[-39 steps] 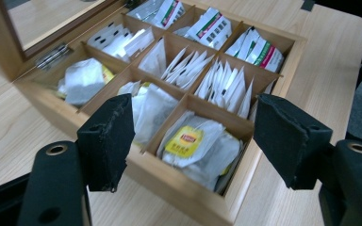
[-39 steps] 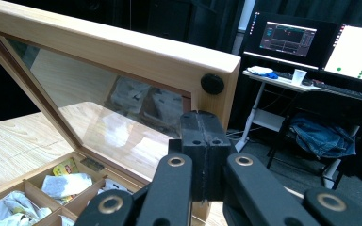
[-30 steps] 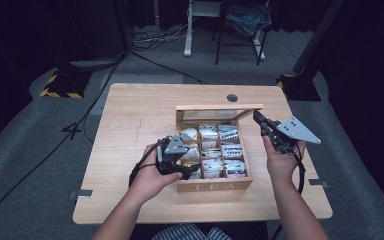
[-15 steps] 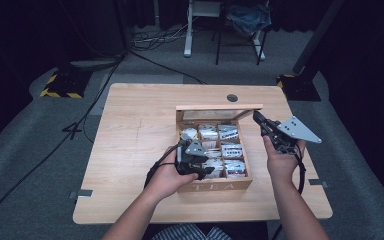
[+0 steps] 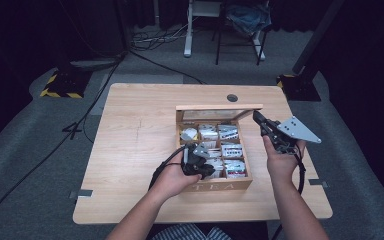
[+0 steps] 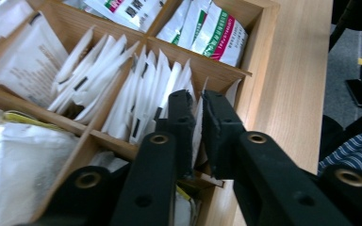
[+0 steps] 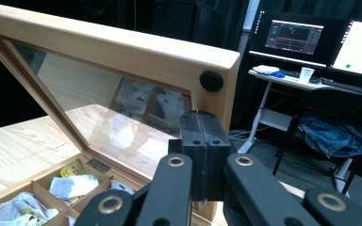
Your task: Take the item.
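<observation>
Now the left gripper (image 6: 195, 101) had moved over the tea box (image 5: 220, 186), jaws just closing onto a white sachet (image 6: 198, 117); pick-up looked begun. Right gripper (image 7: 201, 123) was pressed shut, holding nothing.

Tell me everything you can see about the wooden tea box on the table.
The wooden tea box is light wood with "TEA" on its front wall. Thin dividers split it into compartments packed with tea packets, mostly white, some with green and red print. Its glass-paned lid stands open and upright at the back edge, with a small dark knob on the frame. The right gripper, jaws shut, is at the lid's frame. The left gripper reaches into a front compartment, jaws just closing on one white packet.
</observation>
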`<state>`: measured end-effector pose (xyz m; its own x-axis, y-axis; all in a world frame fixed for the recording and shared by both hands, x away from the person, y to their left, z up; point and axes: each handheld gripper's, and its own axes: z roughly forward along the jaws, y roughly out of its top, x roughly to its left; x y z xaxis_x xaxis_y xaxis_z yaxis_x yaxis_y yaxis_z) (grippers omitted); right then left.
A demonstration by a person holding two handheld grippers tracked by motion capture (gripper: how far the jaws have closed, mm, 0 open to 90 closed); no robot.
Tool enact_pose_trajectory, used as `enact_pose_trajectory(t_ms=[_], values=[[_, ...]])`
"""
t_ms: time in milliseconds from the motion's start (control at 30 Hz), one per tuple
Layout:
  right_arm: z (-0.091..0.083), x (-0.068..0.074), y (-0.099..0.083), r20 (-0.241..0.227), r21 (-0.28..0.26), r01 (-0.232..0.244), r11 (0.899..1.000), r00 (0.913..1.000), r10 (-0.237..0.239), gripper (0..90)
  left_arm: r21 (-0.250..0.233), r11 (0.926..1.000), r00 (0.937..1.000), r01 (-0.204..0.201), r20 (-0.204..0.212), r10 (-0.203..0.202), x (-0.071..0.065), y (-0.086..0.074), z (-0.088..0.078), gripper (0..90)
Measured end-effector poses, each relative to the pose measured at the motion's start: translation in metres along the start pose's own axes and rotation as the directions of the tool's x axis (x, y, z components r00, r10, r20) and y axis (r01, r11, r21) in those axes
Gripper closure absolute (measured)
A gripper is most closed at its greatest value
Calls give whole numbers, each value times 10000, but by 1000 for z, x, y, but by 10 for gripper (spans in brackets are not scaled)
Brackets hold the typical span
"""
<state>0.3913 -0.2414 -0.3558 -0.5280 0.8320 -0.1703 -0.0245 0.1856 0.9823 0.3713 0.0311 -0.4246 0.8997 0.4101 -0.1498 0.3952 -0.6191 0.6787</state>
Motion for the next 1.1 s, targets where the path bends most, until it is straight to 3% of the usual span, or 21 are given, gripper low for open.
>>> enact_pose_trajectory(t_ms=[433, 467, 1100], values=[[2, 2, -2, -38, 92, 59, 9999, 10000, -58, 900, 324, 9995, 9991, -40, 415, 26, 3, 0, 13, 861], [2, 2, -2, -44, 106, 76, 9999, 10000, -76, 900, 332, 9994, 9991, -126, 412, 112, 3, 0, 12, 894], [2, 3, -3, -61, 118, 76, 9999, 10000, -75, 900, -191, 9987, 9963, -474, 704, 486, 6, 4, -5, 900]])
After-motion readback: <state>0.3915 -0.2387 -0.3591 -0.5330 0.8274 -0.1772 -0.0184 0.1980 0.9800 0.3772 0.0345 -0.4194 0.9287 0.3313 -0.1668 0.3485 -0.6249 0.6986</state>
